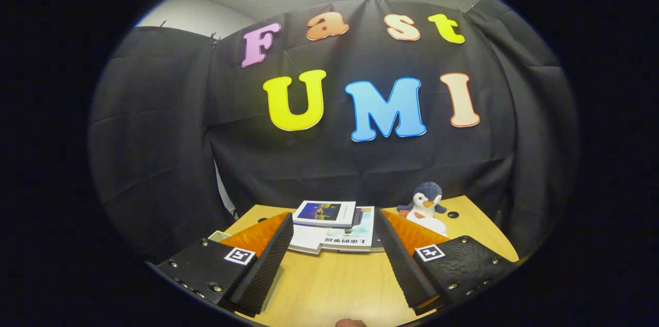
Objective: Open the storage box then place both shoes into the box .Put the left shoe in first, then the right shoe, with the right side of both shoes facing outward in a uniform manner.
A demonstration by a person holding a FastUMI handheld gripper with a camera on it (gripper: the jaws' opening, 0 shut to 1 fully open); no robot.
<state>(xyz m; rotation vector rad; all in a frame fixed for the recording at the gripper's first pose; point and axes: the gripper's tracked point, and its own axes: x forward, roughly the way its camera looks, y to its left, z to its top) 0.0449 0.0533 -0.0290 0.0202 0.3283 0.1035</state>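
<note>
The gripper [333,224] stood wide and empty over the wooden table [329,286], stacked books [329,226] at twelve o'clock, a plush penguin [426,201] at one; I could not tell where the box or shoes lay.

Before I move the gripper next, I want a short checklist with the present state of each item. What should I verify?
1. Fingers open, nothing between them: ok.
2. Storage box located: cannot tell; the grey-edged thing beside one finger is mostly hidden.
3. Shoes located: not ok; only books and a toy are in sight.
4. Table bare just ahead of the fingers: ok.
5. Books stacked beyond the fingers, apart from them: ok.
6. Penguin toy upright near the table's far edge: ok.
</note>
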